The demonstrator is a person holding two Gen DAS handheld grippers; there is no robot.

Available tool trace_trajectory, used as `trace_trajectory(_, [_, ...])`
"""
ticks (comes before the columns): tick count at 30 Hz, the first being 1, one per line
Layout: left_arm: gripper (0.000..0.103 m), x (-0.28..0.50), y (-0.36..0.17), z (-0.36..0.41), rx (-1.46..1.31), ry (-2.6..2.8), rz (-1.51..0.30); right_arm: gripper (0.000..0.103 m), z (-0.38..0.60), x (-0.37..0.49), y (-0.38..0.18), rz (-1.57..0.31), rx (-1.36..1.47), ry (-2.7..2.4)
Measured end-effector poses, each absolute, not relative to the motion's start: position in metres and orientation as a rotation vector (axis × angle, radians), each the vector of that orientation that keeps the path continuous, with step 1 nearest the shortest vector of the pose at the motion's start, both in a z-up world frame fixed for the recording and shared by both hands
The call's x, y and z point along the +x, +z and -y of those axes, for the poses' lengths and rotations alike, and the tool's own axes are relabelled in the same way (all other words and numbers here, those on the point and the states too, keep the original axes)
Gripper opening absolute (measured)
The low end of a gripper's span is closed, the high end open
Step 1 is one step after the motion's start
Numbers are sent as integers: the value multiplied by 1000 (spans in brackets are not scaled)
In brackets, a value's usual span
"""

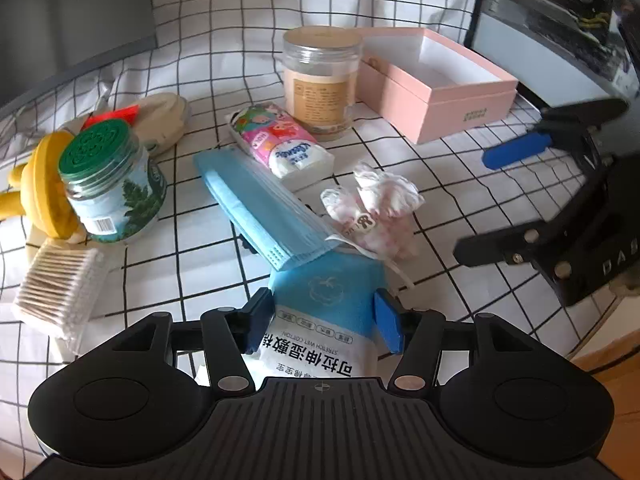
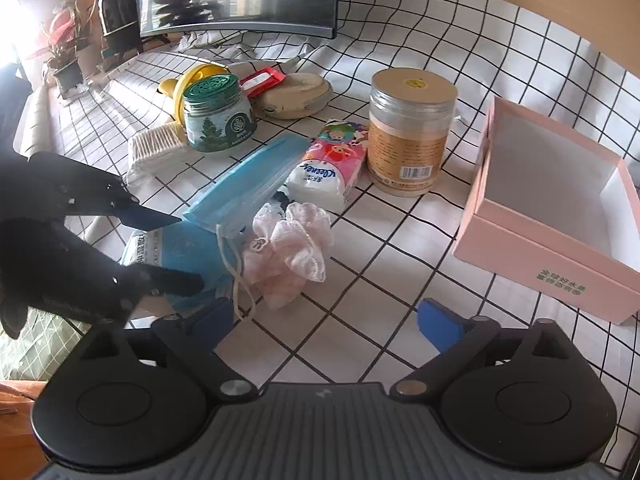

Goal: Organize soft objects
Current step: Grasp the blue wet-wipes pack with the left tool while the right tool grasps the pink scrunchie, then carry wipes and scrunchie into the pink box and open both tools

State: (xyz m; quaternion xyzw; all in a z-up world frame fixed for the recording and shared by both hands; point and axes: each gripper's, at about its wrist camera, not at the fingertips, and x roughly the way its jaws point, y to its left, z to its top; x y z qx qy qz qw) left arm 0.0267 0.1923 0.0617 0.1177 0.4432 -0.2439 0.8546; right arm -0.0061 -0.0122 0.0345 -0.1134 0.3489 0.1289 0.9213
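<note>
While the left gripper point(image 1: 324, 320) straddles the pouch point(image 1: 320, 332) with fingers apart, the right gripper point(image 2: 324, 320) hovers spread, holding nothing.

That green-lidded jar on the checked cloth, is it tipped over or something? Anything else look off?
Yes, in the left wrist view the green-lidded jar leans sideways against the yellow toy rather than standing flat. The stack of blue face masks also lies partly across the blue and white pouch. Nothing looks spilled or broken.
</note>
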Motion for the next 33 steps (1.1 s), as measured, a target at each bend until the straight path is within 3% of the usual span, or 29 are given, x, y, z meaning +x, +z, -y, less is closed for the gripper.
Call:
trace_trajectory(7, [58,23,66,-212,139,-461,-1006,98,7,21,41,-706,-141,294])
trace_trajectory(10, [56,16,72,-225,97,-444,-1004,88,-1,42,34,-733,-92,315])
trace_trajectory(11, [55,13,74,-227,95,-438,-999,80,-4,48,30,-753,-82,320])
trace_trajectory(14, [55,8,82,-234,124,-394,-1000,36,-12,58,21,-808,-84,334])
trace_trajectory(17, [55,3,91,-242,163,-358,-1017,18,-9,47,25,-801,-109,335])
trace_trajectory(23, [55,-2,101,-230,83,-469,-1032,16,35,5,52,-750,-75,268])
trace_trajectory(33, [55,12,105,-121,139,-771,-1016,16,119,-62,88,-671,-73,47])
